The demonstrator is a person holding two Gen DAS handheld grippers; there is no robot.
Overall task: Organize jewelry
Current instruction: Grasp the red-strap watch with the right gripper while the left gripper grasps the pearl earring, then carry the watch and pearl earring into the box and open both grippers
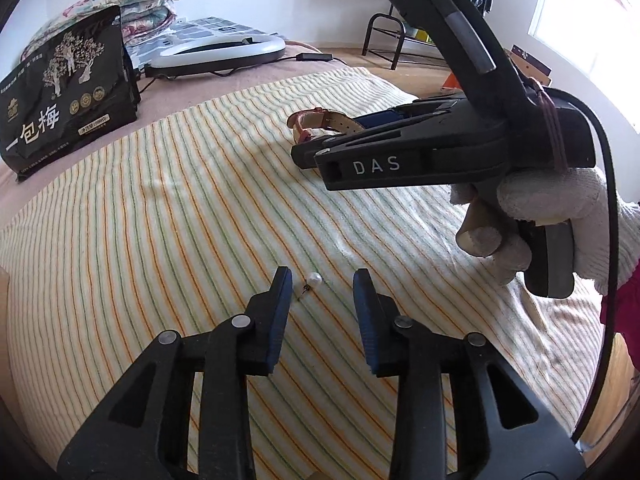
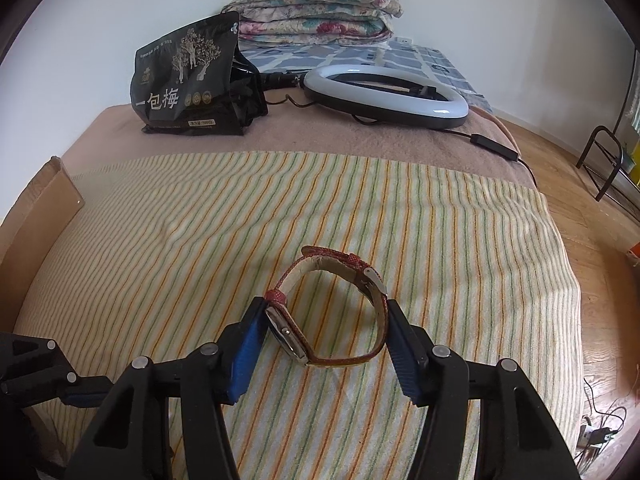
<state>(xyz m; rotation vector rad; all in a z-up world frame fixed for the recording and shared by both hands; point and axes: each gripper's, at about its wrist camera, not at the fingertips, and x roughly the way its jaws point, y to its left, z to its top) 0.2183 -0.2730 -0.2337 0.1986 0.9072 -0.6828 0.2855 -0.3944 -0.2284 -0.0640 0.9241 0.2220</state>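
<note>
A small pearl earring (image 1: 314,279) lies on the striped cloth (image 1: 160,220) between the fingertips of my left gripper (image 1: 322,280). The jaws stand open and neither pad touches the earring. A watch with a red strap (image 2: 340,280) stands on its side on the cloth. My right gripper (image 2: 326,314) is shut on it, one pad against the watch case and the other against the strap. In the left wrist view the right gripper (image 1: 308,150) reaches in from the right, held by a gloved hand (image 1: 540,204), and partly hides the watch (image 1: 316,122).
A black snack bag (image 2: 188,84), a ring light (image 2: 384,92) with its cable and a folded quilt (image 2: 316,12) sit at the far end of the bed. A cardboard flap (image 2: 36,216) rises at the left edge. Wooden floor and a metal rack (image 2: 604,160) lie to the right.
</note>
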